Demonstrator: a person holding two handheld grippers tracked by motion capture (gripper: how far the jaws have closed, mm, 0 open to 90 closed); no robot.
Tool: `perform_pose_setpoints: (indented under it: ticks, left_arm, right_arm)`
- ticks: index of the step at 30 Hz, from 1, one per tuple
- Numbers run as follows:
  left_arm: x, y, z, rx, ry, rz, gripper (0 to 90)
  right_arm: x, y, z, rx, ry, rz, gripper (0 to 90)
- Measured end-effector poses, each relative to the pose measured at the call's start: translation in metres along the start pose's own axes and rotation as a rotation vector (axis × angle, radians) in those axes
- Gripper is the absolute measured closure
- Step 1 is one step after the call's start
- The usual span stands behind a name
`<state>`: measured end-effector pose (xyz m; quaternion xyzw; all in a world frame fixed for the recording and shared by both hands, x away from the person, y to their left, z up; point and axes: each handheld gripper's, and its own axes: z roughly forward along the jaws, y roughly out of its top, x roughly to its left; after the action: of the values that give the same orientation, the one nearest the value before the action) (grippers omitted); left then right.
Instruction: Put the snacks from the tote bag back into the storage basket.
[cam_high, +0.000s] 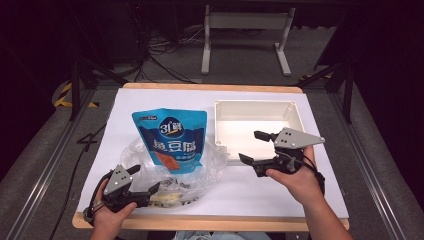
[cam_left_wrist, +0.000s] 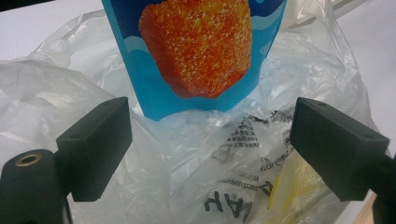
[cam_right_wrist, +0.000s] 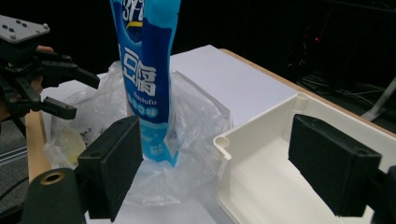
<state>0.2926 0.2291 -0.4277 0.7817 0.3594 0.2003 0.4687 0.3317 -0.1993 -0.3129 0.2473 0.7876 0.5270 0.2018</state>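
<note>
- White paper covers the wooden table (cam_high: 210, 220), and beyond its far edge lie a dark floor with cables and the legs of a white stand (cam_high: 245, 40).
- Left gripper (cam_high: 145, 182): held in the person's left hand (cam_high: 107, 212) at the near left of the table, its jaws standing apart with nothing between them. In the left gripper view (cam_left_wrist: 208, 140) the two black pads sit either side of the crumpled clear plastic bag (cam_left_wrist: 187, 154), just short of it, and I cannot tell whether either pad touches the film.
- Clear plastic bag (cam_high: 170, 170): it lies just in front of the left gripper, printed with black lettering, and something pale yellow (cam_left_wrist: 289, 191) shows through it near the right pad.
- Blue tofu pouch (cam_high: 171, 137): it stands upright with its bottom edge tucked in the bag's open mouth, on the bag's far side from the left gripper. Its front shows white characters and a picture of an orange block (cam_left_wrist: 196, 46).
- Right gripper (cam_high: 252, 147): held in the right hand (cam_high: 295, 180), to the right of the bag, jaws wide apart and gripping nothing. The upper jaw hovers over the near left corner of the white plastic tray (cam_high: 295, 112).
- White plastic tray (cam_right_wrist: 261, 177): a shallow rectangular box with round corner posts, sitting to the right of the pouch, its left wall just beside the bag.
- In the right gripper view the pouch (cam_right_wrist: 149, 84) is seen edge-on, with the left gripper (cam_right_wrist: 81, 93) beyond the bag (cam_right_wrist: 196, 140).
</note>
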Motion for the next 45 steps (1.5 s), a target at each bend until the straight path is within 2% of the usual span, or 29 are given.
perform_pose_setpoints:
  ticks: [7, 16, 17, 18, 19, 23, 27, 33, 39, 41, 45]
  left_arm:
    - [0.000, 0.000, 0.000, 0.000, -0.002, -0.001, 13.9]
    - [0.000, 0.000, 0.000, 0.001, 0.001, -0.002, 13.9]
    - [-0.001, -0.001, -0.001, 0.002, 0.003, -0.003, 13.9]
    - [-0.001, -0.001, -0.001, 0.002, 0.003, -0.003, 13.9]
    - [-0.001, -0.002, -0.003, 0.002, 0.005, 0.000, 13.9]
    - [-0.001, -0.003, -0.005, 0.001, 0.007, -0.003, 13.9]
    - [-0.001, -0.003, -0.006, 0.000, 0.008, -0.006, 13.8]
    - [-0.001, -0.003, -0.005, 0.003, 0.008, -0.015, 13.9]
    - [-0.001, -0.003, -0.005, 0.001, 0.006, -0.007, 13.9]
    - [-0.001, -0.003, -0.005, 0.002, 0.005, -0.007, 13.9]
    - [-0.001, -0.003, -0.004, 0.001, 0.003, -0.005, 13.9]
  right_arm:
    - [0.003, 0.009, 0.011, 0.001, 0.047, -0.024, 16.3]
    - [0.004, 0.016, 0.031, -0.005, 0.091, -0.010, 14.0]
    - [0.006, 0.018, 0.039, -0.010, 0.107, -0.017, 11.7]
    - [0.006, 0.018, 0.039, -0.010, 0.107, -0.017, 11.7]
    - [0.009, 0.020, 0.048, -0.010, 0.131, -0.049, 9.2]
    - [0.014, 0.024, 0.061, -0.001, 0.153, -0.066, 9.2]
    - [0.016, 0.028, 0.076, -0.025, 0.149, -0.056, 9.2]
    - [0.019, 0.032, 0.091, -0.027, 0.159, -0.042, 9.2]
    - [0.020, 0.034, 0.104, -0.016, 0.164, -0.041, 9.1]
    - [0.020, 0.034, 0.110, -0.006, 0.167, -0.021, 9.0]
    - [0.019, 0.037, 0.119, -0.019, 0.182, -0.003, 8.9]
